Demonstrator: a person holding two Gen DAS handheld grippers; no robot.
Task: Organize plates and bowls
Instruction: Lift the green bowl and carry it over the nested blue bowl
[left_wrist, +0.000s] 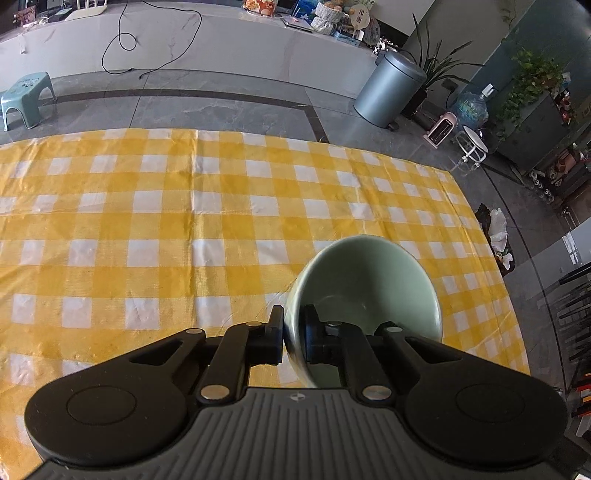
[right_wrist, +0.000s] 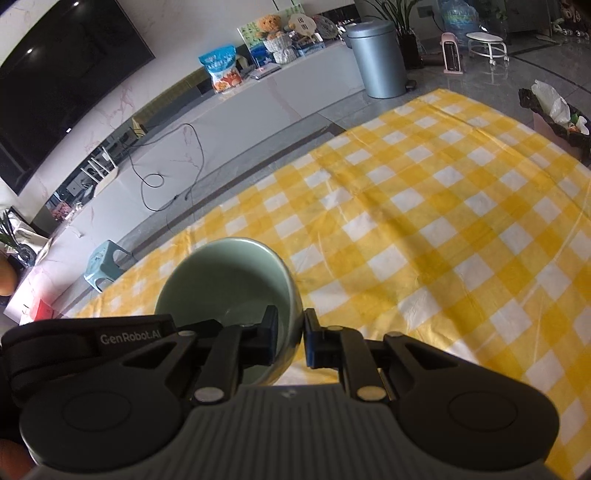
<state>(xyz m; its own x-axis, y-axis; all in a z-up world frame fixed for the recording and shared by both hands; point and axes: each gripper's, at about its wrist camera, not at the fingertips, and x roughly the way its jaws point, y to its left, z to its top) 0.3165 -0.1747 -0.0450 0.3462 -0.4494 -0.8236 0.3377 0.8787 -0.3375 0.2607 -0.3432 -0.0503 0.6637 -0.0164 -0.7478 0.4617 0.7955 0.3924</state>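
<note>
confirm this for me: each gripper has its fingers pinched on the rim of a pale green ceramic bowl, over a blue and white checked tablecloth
Almost. The checked tablecloth is yellow and white, not blue, as both wrist views show. The rest holds: the left gripper and the right gripper each have their fingers pinched on the rim of a pale green ceramic bowl.

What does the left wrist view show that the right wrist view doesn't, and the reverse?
Only the left wrist view: the left gripper, jaws clamped on the rim of a pale green bowl.

Only the right wrist view: the right gripper, pinching the rim of a second green bowl, a dark wall screen, a blue snack bag and part of a hand.

Both: the yellow checked tablecloth, grey bin, teal stool, black cable and pink heater.
</note>
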